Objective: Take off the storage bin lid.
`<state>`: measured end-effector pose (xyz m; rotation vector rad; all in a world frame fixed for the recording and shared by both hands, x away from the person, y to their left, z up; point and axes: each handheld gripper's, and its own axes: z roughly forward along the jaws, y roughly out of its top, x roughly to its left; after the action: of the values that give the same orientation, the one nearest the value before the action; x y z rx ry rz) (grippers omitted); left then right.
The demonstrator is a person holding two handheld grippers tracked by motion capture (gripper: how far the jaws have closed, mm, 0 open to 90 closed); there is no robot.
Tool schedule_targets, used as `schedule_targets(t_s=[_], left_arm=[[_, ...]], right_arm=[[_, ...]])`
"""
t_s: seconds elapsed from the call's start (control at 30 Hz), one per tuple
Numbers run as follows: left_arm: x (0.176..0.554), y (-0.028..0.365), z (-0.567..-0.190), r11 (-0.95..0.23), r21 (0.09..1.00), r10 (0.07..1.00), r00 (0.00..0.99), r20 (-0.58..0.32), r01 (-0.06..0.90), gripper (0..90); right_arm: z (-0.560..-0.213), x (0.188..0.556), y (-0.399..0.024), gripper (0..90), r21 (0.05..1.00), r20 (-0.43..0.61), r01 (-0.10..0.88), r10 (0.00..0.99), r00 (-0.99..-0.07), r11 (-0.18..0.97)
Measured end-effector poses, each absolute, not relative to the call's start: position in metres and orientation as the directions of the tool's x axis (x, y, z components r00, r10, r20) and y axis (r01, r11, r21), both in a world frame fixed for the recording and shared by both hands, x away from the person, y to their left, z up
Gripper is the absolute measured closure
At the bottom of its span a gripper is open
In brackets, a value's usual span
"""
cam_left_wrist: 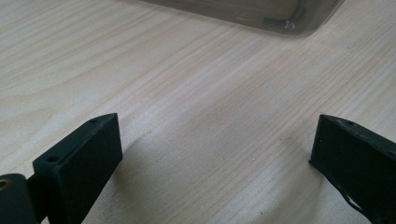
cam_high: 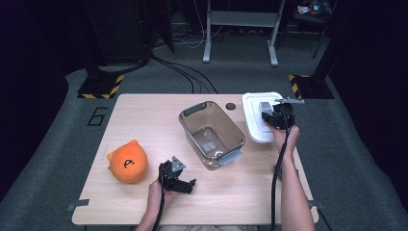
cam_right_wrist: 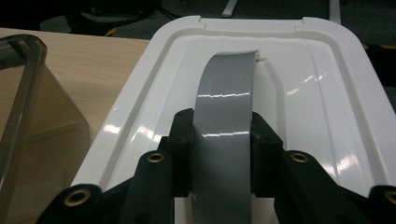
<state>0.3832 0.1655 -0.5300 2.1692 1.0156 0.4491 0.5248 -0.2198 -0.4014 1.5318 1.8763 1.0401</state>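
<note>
So the right hand-held gripper (cam_right_wrist: 222,154) is clamped on the grey strap handle (cam_right_wrist: 226,107) of the white lid (cam_right_wrist: 140,116), jaws pressing either side of the strap. The lid sits flat on the tabletop (cam_high: 144,120), just beside the clear plastic bin (cam_high: 211,134) on the side away from the orange plush toy (cam_high: 128,161). My read is this is the pick-up step before the lid goes onto the bin.

Tip for doing it well: lift straight up first so the rim doesn't drag the tabletop edge, keep it level since the strap is floppy and the lid will want to swing, then line up the corners over the bin before lowering.

The left hand-held gripper (cam_left_wrist: 212,158) hovers with jaws wide apart and nothing between them, between the bin and the plush toy.
</note>
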Motion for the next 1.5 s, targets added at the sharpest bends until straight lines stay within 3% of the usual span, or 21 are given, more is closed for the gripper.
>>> schedule_targets(t_s=[1.5], left_arm=[[0.383,0.165,-0.53,-0.45,0.716,0.775,0.632,0.016,0.534,1.6]], right_arm=[[-0.477,0.55,-0.204,67.0,0.758,0.111,0.652,0.981,-0.159,0.02]])
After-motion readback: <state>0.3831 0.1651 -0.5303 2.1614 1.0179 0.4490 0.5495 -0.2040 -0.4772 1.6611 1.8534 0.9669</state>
